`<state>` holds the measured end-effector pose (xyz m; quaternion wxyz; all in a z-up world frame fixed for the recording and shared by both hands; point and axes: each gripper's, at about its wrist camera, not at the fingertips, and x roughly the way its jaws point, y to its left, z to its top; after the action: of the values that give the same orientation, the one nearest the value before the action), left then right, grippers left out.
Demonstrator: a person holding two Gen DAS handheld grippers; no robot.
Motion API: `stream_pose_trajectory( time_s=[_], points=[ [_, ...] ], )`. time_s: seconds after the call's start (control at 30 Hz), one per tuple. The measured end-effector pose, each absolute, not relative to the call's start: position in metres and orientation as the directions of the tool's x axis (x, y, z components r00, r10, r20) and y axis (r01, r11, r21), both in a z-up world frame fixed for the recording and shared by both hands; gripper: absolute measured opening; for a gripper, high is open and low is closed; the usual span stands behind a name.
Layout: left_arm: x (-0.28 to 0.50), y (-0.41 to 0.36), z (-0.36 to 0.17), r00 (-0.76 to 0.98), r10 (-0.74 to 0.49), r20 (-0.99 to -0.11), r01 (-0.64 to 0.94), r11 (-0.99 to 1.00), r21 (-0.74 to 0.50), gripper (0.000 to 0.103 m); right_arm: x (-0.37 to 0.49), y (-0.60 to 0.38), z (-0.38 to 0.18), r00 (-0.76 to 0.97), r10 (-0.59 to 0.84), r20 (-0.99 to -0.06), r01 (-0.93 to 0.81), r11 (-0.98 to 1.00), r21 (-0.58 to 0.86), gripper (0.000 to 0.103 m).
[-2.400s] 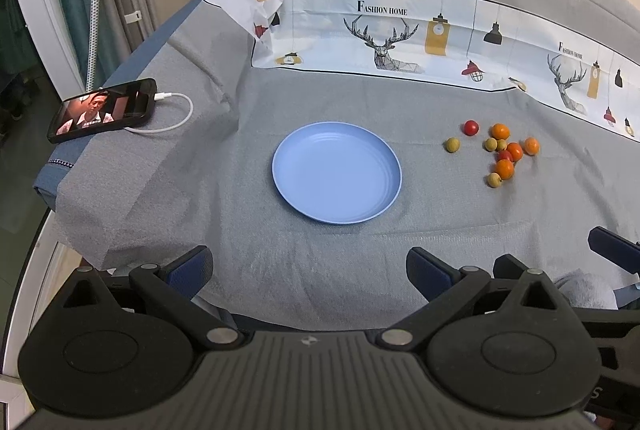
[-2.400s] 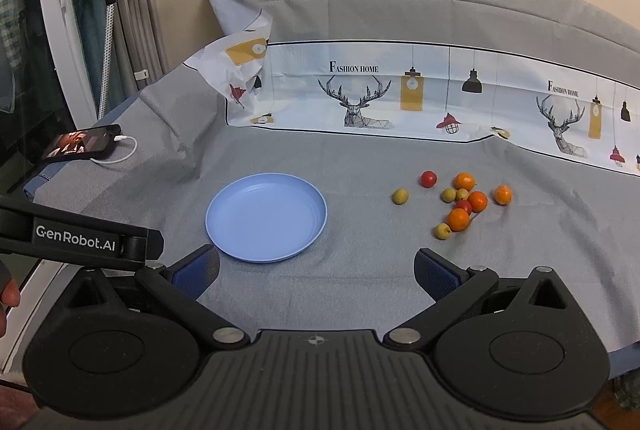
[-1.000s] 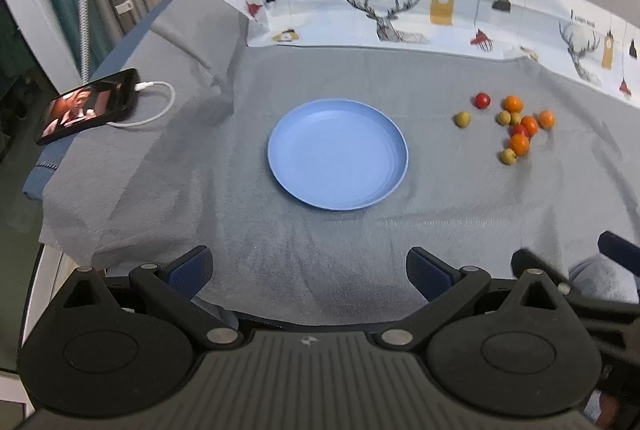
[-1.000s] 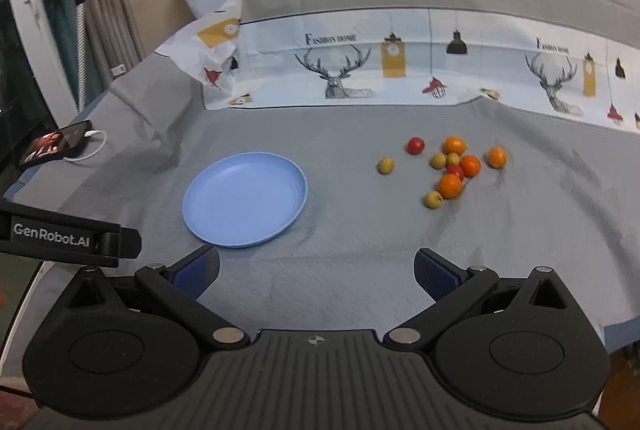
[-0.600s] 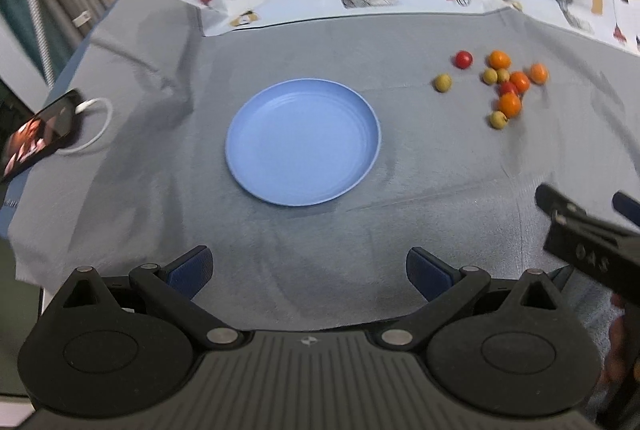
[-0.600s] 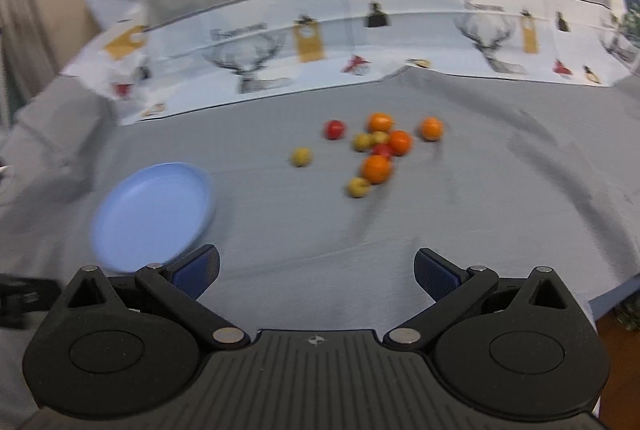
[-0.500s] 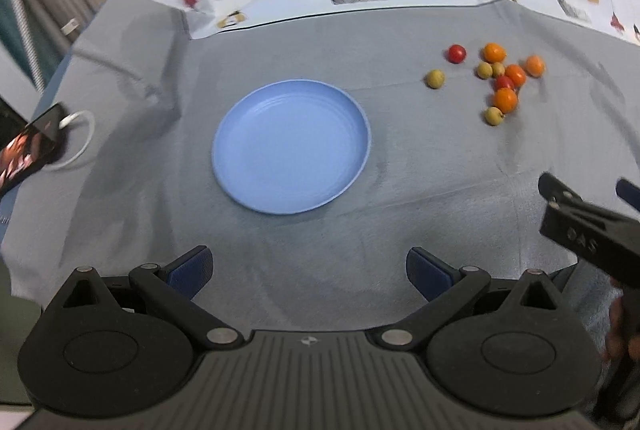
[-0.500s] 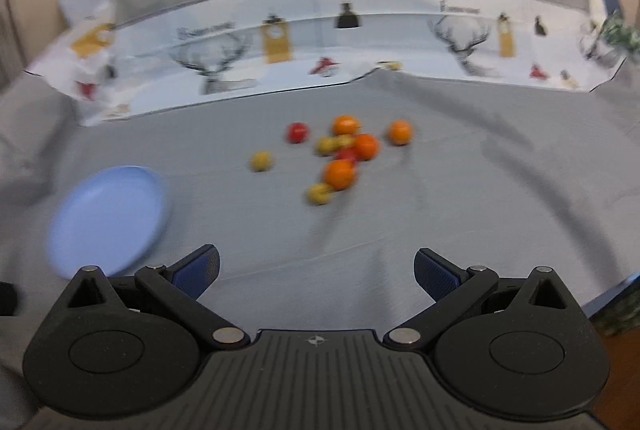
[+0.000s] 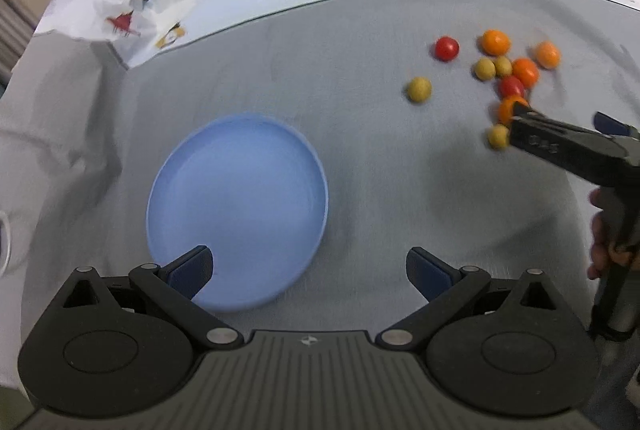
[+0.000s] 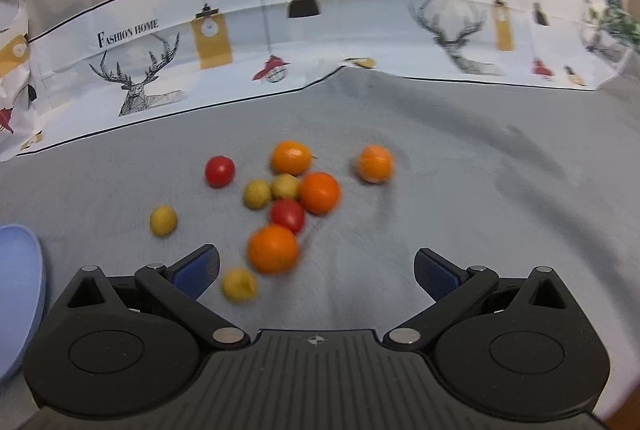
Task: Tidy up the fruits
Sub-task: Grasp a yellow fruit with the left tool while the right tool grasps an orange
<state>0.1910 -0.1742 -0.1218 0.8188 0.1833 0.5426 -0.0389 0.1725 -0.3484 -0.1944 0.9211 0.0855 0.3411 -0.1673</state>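
Small fruits [image 10: 288, 206] scattered on grey cloth [image 10: 460, 190], right of the empty blue plate [image 9: 240, 206]; nearest orange one [image 10: 273, 248] lying just ahead of the right gripper [image 10: 316, 272]. Both sets of tongs wide open, gripping nothing; left gripper [image 9: 308, 274] hovering over the plate's near rim. Best to centre the right tongs on that orange fruit, descend, close gently. Compared with half a second ago: much closer to the cluster, plate slid to the far left edge.
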Motion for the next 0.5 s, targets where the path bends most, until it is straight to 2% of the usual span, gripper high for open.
stream_pose_trajectory(
  time_s=[0.2, 0.3, 0.37, 0.5],
  points=[
    [0.253, -0.201, -0.151, 0.437, 0.131, -0.89, 0.258, 0.929, 0.264, 0.103, 0.226, -0.347, -0.226, 0.724, -0.188, -0.664, 0.274, 0.961, 0.027, 0.102],
    [0.286, -0.217, -0.169, 0.436, 0.091, -0.895, 0.271, 0.935, 0.227, 0.103, 0.231, -0.354, -0.248, 0.684, -0.259, -0.682, 0.302, 0.951, -0.058, 0.102],
    [0.306, -0.227, -0.182, 0.437, 0.059, -0.897, 0.286, 0.937, 0.201, 0.103, 0.215, -0.371, -0.255, 0.729, -0.222, -0.647, 0.318, 0.947, 0.033, 0.103],
    [0.344, -0.255, -0.216, 0.432, 0.003, -0.902, 0.353, 0.92, 0.172, 0.103, 0.217, -0.371, -0.256, 0.733, -0.231, -0.64, 0.317, 0.948, 0.021, 0.102]
  ],
)
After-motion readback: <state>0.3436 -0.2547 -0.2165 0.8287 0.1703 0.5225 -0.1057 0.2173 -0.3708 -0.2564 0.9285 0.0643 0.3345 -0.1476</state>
